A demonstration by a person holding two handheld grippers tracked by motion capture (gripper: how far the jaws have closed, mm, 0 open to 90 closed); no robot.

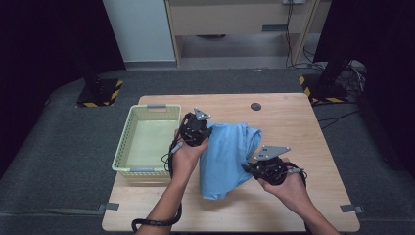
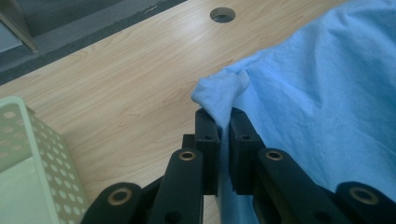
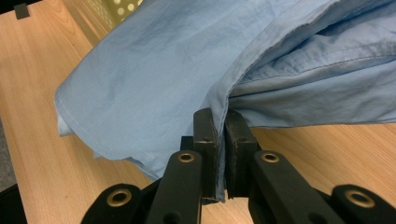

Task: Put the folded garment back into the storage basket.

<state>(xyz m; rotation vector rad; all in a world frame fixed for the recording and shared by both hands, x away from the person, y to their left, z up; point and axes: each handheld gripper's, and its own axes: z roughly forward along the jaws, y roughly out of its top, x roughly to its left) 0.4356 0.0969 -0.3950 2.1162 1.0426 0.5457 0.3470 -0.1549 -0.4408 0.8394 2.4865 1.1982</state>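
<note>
Nearest the person's edge of the wooden table (image 1: pixel 293 205), the right gripper (image 1: pixel 250 169) is clamped on the right side of a light blue shirt (image 1: pixel 226 154); in the right gripper view the cloth (image 3: pixel 187 70) is pinched between the two black jaws, and its lower hem hangs just above the wood. A little farther in, the left gripper (image 1: pixel 204 133) is clenched on the shirt's left edge, and in the left gripper view a small fold of fabric (image 2: pixel 219 93) sticks up from between the closed jaws. Between both grippers the shirt lies bunched near the table's middle. Just left of it stands a pale green basket (image 1: pixel 128 142). Farther back, a small round hole (image 1: pixel 255 106) sits in the tabletop.
</note>
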